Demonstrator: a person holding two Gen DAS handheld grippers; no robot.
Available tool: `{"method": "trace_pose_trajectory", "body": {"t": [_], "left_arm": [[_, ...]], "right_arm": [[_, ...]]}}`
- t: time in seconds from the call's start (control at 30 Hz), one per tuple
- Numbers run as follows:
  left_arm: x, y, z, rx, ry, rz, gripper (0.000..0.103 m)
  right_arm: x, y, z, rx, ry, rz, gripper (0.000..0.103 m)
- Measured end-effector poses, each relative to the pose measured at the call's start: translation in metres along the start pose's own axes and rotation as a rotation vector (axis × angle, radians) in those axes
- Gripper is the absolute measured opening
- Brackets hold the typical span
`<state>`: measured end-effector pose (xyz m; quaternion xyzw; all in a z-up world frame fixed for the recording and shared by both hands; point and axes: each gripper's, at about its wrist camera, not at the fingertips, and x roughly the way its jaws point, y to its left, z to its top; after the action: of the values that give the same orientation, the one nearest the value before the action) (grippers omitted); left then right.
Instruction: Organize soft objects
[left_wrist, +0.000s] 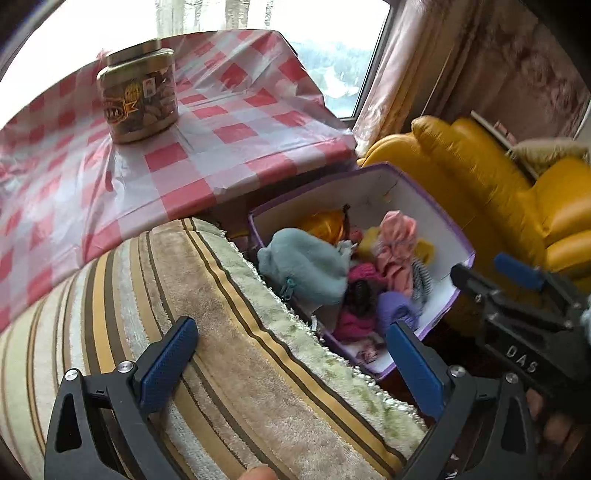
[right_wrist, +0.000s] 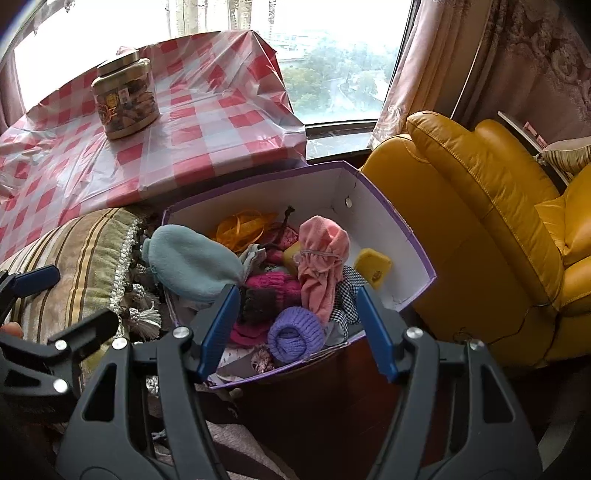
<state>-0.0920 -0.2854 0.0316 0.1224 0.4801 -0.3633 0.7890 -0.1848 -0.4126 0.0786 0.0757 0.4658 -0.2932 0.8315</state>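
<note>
A white box with a purple rim (right_wrist: 373, 206) stands between a striped cushion and a yellow armchair. It holds soft things: a teal fleece pouch (right_wrist: 192, 262), a pink cloth (right_wrist: 321, 254), a purple knit hat (right_wrist: 295, 334), a magenta knit piece (right_wrist: 273, 282) and orange ribbon (right_wrist: 240, 225). My right gripper (right_wrist: 297, 295) hangs open over the box's near end, with nothing between its pads. My left gripper (left_wrist: 291, 332) is wide open over the cushion's edge beside the box (left_wrist: 388, 184), and it is empty. The pouch (left_wrist: 306, 266) lies just beyond it.
The striped cushion (left_wrist: 221, 314) lies left of the box. Behind it is a table with a red checked cover (left_wrist: 229, 122), bearing a gold-lidded jar (left_wrist: 138, 92). A yellow leather armchair (right_wrist: 480, 206) stands close on the right. A window and curtains are behind.
</note>
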Motion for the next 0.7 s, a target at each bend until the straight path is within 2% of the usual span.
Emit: {"method": "trace_pose_trajectory", "body": {"t": [0.27,0.47,0.7], "left_arm": [[-0.007,0.007,0.001,-0.035,-0.025,-0.073,0.103],[-0.011,0.01,0.004,-0.07,-0.032,-0.231,0.103],[-0.005,0.01,0.003,-0.077,-0.013,-0.236,0.103]], "right_arm": [[0.003,-0.003,0.0,0.006,0.005,-0.003,0.069],[0.004,-0.005,-0.001,0.015,0.008,-0.01,0.069],[0.004,-0.006,0.0,0.015,0.011,-0.007,0.069]]}}
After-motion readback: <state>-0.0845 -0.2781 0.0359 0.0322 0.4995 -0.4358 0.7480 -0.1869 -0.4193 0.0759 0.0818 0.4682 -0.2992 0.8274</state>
